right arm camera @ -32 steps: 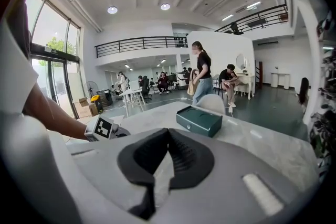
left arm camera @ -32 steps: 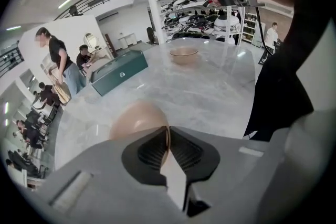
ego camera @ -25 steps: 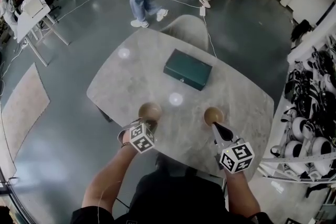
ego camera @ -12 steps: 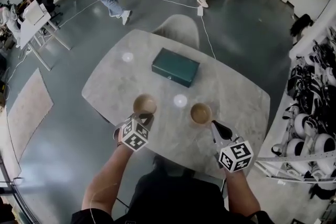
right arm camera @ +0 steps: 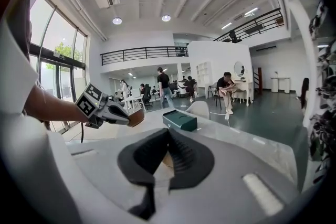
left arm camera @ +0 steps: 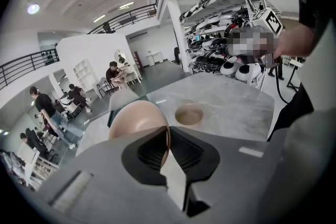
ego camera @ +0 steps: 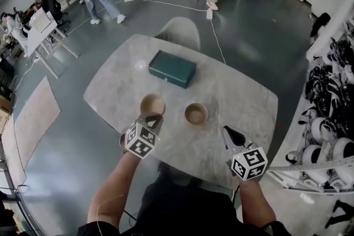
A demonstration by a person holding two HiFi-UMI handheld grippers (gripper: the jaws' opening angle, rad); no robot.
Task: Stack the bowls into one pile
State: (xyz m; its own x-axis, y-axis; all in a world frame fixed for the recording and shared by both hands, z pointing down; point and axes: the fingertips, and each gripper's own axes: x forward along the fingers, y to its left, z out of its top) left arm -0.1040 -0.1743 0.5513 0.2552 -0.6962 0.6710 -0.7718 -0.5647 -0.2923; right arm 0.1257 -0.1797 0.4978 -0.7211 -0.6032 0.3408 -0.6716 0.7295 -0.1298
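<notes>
Left gripper (ego camera: 154,119) angled down, jaws clamping bowl (ego camera: 152,103) rim; right gripper (ego camera: 227,131) jaws closed, empty.

My left gripper (ego camera: 154,120) clamps the near rim of the tan round bowl (ego camera: 152,104), which hangs above the pale marble table (ego camera: 243,102). To its right, a second tan bowl (ego camera: 196,114) sits on the tabletop. Behind both lies the dark green rectangular box (ego camera: 172,68). My right gripper (ego camera: 229,134), closed on nothing, is right of the seated bowl and nearer me.
</notes>
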